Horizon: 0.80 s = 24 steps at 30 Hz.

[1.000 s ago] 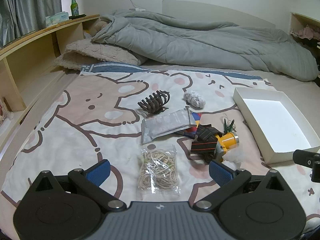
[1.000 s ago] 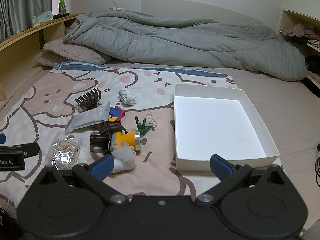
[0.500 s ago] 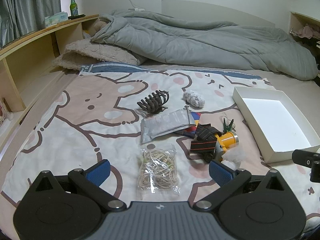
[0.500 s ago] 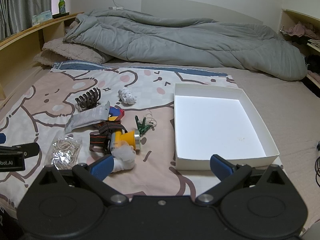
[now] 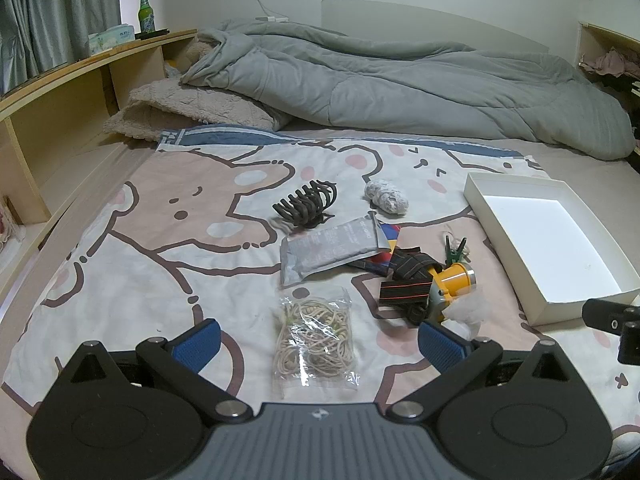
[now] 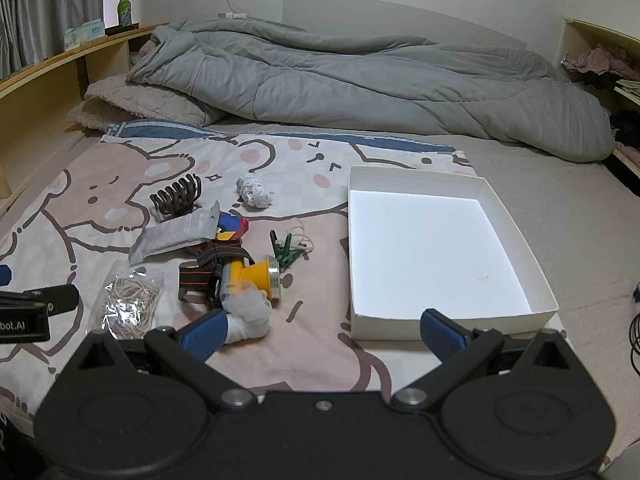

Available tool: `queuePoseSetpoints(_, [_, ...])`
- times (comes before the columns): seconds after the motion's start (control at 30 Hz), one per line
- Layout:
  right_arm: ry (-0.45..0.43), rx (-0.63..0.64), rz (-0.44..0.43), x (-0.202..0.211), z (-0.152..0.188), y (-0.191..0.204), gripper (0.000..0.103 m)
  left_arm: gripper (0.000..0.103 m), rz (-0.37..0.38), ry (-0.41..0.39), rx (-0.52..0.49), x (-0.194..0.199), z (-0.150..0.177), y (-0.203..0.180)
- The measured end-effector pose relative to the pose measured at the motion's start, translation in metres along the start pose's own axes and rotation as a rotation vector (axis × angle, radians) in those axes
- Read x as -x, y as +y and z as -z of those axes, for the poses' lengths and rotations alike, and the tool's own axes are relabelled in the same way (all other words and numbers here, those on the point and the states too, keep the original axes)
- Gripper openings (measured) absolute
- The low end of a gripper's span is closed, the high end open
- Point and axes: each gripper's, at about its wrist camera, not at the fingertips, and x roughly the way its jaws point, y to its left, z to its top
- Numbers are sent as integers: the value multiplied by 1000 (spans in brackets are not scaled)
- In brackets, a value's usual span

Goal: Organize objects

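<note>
Two grippers' fingers [image 5: 196, 338] wide, empty; clear crinkled bag of rubber bands [image 5: 314, 336] flat between.

Grey duvet [image 5: 400, 88], green bottle [image 5: 146, 12] on shelf [image 5: 80, 76].

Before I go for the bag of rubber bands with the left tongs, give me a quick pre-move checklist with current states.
1. Left tongs open: ok, jaws spread wide and holding nothing.
2. Bag lined up: ok, it lies between the left fingers, just ahead.
3. Bag free of the other items: ok, it lies apart from the grey pouch and headlamp.
4. Box ready to receive: ok, nothing inside.
5. Right tongs out of the way: ok, open, holding nothing, near the box's front edge.
6. Bag sealed: cannot tell.
</note>
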Motion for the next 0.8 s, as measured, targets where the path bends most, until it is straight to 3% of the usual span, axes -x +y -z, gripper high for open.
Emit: queuePoseSetpoints(0.8, [1,2,1,-1,0,0,103,103,50,-2,-39,0,0,-1])
